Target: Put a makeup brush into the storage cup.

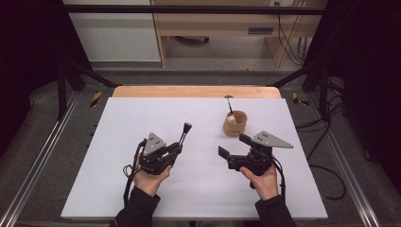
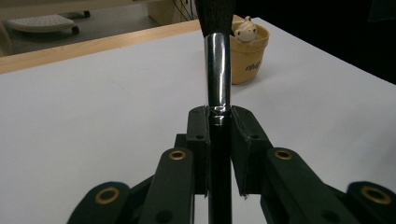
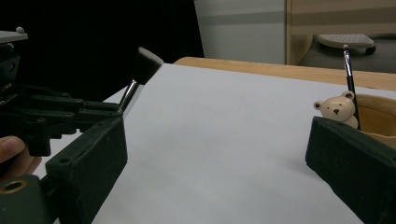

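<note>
While left claw (image 1: 177, 149) grips makeup brush (image 2: 217, 70) upright & right claw (image 1: 234, 146) gapes wide w/ nothing in it, next move prob. carries brush into wooden cup (image 1: 235, 124) on table (image 1: 142, 118).

Both my forearms come in from the near table edge in dark sleeves. My left hand (image 1: 150, 177) cups the black two-jaw left gripper (image 1: 181, 140) from beneath, grey three-cornered plate on top, nose angled away and slightly toward the right; its jaws are clamped tight on a slim shaft. My right hand (image 1: 261, 180) grips the black two-jaw right gripper (image 1: 233, 144) from behind, plate tilted, nose turned toward the left, jaws spread wide with nothing between the pads (image 3: 88, 161)
</note>
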### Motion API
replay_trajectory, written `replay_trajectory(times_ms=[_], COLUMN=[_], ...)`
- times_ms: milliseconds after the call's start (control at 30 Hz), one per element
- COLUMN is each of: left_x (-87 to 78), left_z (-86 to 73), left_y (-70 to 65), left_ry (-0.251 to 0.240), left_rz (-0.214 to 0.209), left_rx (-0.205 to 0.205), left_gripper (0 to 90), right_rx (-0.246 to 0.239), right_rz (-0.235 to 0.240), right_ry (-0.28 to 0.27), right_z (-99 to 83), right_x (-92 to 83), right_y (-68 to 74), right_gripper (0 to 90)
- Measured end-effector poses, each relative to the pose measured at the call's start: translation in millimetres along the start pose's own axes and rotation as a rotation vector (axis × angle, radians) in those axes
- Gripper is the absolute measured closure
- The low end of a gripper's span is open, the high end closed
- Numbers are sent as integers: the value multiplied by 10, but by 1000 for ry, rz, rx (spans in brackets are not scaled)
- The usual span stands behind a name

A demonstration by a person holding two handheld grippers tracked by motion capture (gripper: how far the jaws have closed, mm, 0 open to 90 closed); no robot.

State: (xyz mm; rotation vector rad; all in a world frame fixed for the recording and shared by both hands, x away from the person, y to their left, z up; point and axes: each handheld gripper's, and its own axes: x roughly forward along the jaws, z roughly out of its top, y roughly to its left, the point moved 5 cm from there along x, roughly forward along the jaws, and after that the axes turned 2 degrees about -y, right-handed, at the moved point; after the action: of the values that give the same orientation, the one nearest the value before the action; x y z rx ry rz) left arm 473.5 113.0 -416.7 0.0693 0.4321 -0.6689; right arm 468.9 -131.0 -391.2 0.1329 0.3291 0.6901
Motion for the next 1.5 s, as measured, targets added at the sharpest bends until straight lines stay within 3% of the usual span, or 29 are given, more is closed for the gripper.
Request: replay_trajectory(times_ms=[733, 1500], left_x=[67, 152], left_z=[-35, -41], left_y=[-216, -413], left_ry=[-23, -38], left_rz=[-12, -32], left_rx=[12, 8], left_gripper=[780, 780], right_rx=[31, 80], right_rz=[46, 72], right_ry=[1, 13], right_z=[-21, -54], right_x=[158, 277], right_y=[152, 216], right_gripper=[71, 114])
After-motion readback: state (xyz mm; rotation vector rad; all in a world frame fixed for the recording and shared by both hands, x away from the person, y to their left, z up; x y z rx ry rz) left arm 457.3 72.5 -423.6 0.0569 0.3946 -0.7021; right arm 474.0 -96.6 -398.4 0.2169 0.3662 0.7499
